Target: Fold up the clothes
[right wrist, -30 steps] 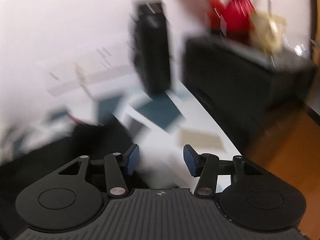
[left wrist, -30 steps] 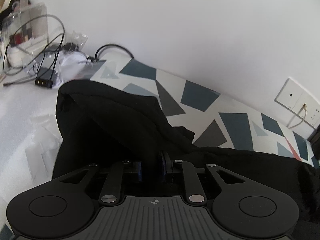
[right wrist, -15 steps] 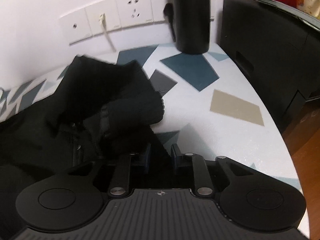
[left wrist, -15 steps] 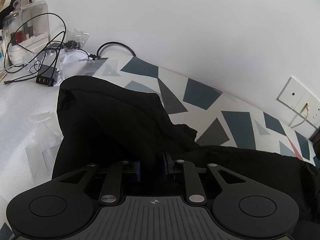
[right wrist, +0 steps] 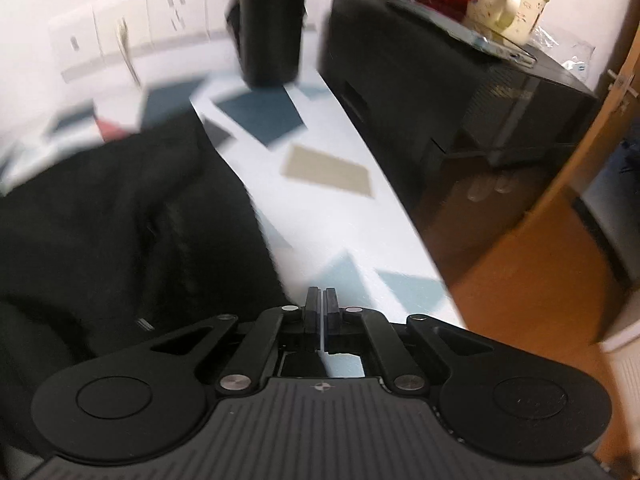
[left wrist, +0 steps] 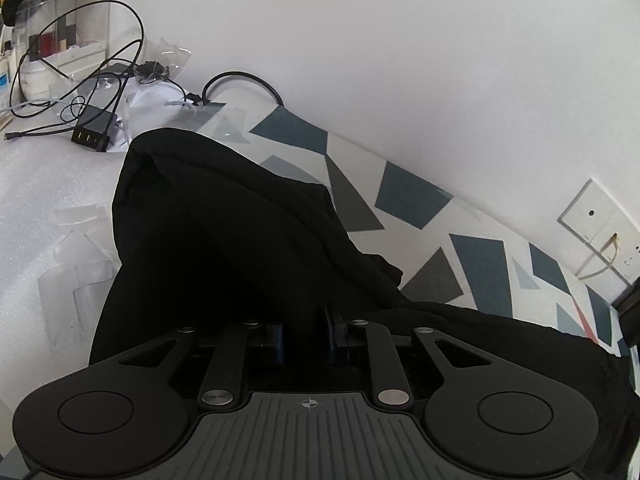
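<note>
On my far left, cables (left wrist: 80, 92) and a black hub (left wrist: 91, 135) lie tangled by a clear box (left wrist: 64, 28) on the white foam (left wrist: 48, 184). Next to that, the black garment (left wrist: 224, 240) is heaped on the patterned table (left wrist: 416, 204), one rounded fold standing up toward the clutter and the rest trailing off to the right along the table. My left gripper (left wrist: 305, 338) sits low over the heap with its jaws nearly together, and black cloth fills the narrow gap between them, so I read it as pinching the garment. Beyond, on the wall, there is a socket plate (left wrist: 592, 216) with a pale plug lead.

In the right view, which is blurred, the garment (right wrist: 120, 216) covers the left half of the table (right wrist: 320, 208). My right gripper (right wrist: 321, 304) is pressed fully together just off the cloth's edge, over bare tabletop, with nothing between the jaws. Behind stands a black cylinder (right wrist: 270, 20). To the right, a dark cabinet (right wrist: 460, 92) carries a cream mug (right wrist: 506, 0).
</note>
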